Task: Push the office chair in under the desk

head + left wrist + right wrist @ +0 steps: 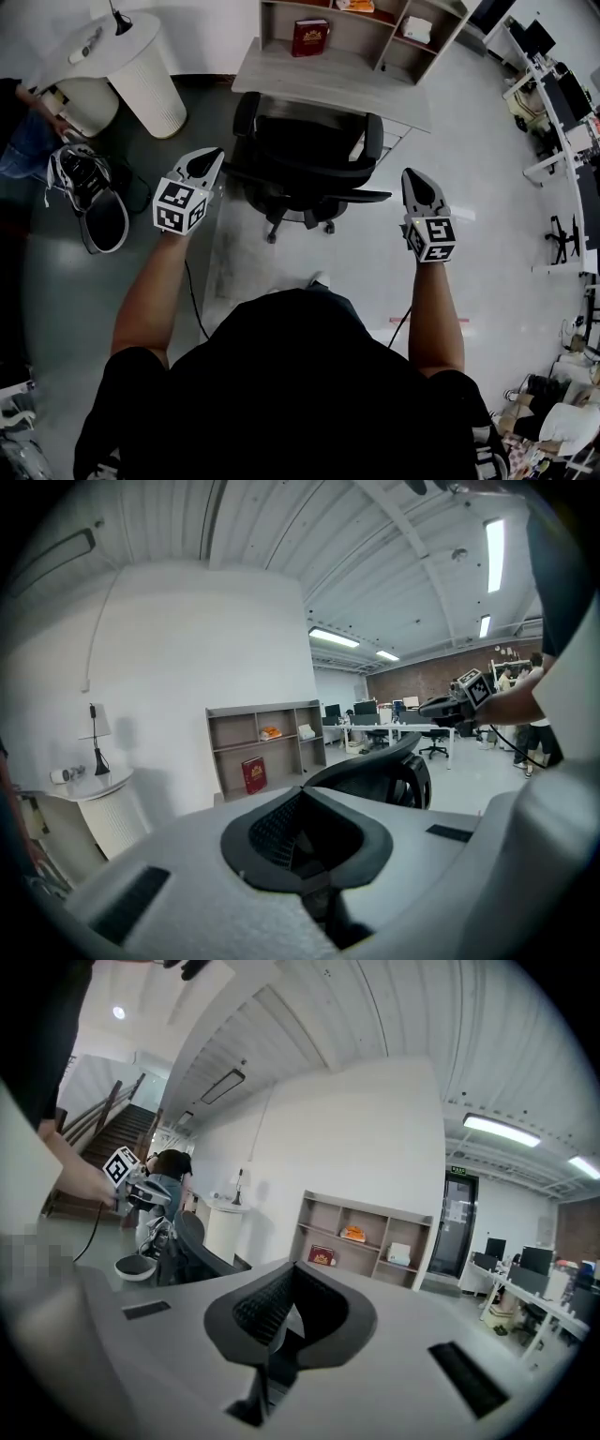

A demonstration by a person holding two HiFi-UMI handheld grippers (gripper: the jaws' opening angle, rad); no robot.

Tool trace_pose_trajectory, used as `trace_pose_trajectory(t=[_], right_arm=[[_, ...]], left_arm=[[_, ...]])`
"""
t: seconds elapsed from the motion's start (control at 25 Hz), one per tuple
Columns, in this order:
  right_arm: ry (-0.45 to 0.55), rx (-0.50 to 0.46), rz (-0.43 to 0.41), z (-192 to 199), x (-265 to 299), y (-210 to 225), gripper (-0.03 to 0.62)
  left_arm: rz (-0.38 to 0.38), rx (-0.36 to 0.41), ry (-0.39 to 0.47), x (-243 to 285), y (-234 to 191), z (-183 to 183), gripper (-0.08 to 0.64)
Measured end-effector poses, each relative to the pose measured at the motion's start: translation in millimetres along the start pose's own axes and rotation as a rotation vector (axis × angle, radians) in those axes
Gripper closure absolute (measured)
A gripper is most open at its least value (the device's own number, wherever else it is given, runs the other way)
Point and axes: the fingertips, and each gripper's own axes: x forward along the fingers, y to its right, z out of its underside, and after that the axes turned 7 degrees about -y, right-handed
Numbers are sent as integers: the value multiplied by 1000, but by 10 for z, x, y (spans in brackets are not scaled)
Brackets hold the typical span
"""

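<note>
Chair (305, 159) is black and stands close in front of the desk (281, 80), with its back toward the person. A red book (310, 37) stands on the desk shelf. Both of the person's arms reach straight out ahead. The left gripper (214, 156) is just beside the chair's left armrest. The right gripper (413, 176) is near the chair's right side. Both grippers are squeezed closed with nothing in them, and both point forward.

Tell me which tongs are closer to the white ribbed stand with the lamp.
Left. The left tongs hover between the white ribbed stand and the office chair; the right tongs are on the chair's far side.
</note>
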Motion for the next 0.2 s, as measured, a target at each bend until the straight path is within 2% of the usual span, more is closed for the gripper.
trace_pose_trajectory(t=[0.2], right_arm=[[32,35,49,-48,-47,53,584]], left_arm=[[-1,-11,-4,0,2,-24,543]])
